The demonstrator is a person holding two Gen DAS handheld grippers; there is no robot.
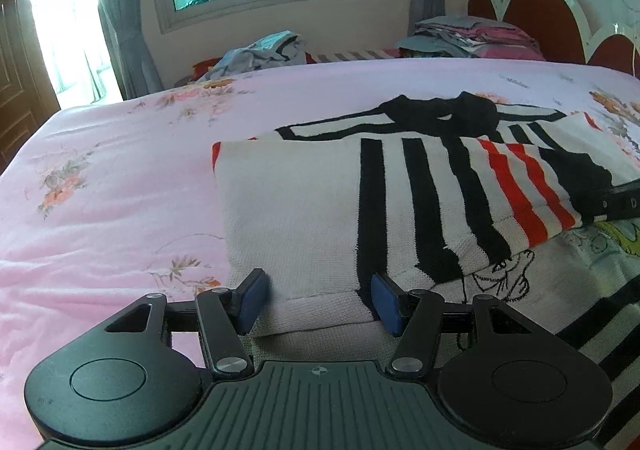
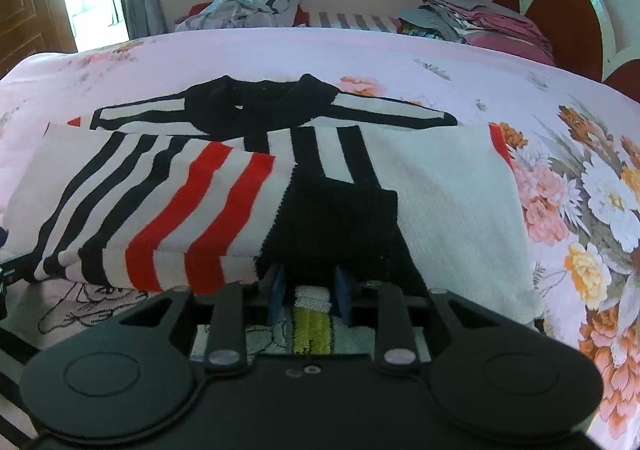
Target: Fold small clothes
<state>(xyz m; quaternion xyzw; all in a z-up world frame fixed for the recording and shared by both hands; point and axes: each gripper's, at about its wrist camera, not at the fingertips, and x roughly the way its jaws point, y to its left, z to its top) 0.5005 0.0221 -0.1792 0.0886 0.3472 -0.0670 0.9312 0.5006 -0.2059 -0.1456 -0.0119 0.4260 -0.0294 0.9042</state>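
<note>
Left wrist view: your left hand-held gripper (image 1: pixel 320 300) stands released, its blue pads (image 1: pixel 256 300) straddling the near white corner of the striped knit sweater (image 1: pixel 304 202) without pressing it. The sweater lies on the pink floral bed (image 1: pixel 120 154), both sides already folded inward over the body, so the lengthwise folds look done and the crosswise fold from hem toward black collar (image 1: pixel 440 116) is judged to remain. Your right hand-held gripper (image 2: pixel 308 300) appears here only as a dark bar at the frame's right edge. Right wrist view: that gripper's jaws are narrowed at the black hem panel (image 2: pixel 336 226); whether the pads clamp it you cannot tell. Only this view shows the bed's large flower print (image 2: pixel 592 210) beside the sweater's right fold. Folded stack (image 1: pixel 468 36) and unfolded heap (image 1: pixel 260 52) beyond suggest more garments await.
</note>
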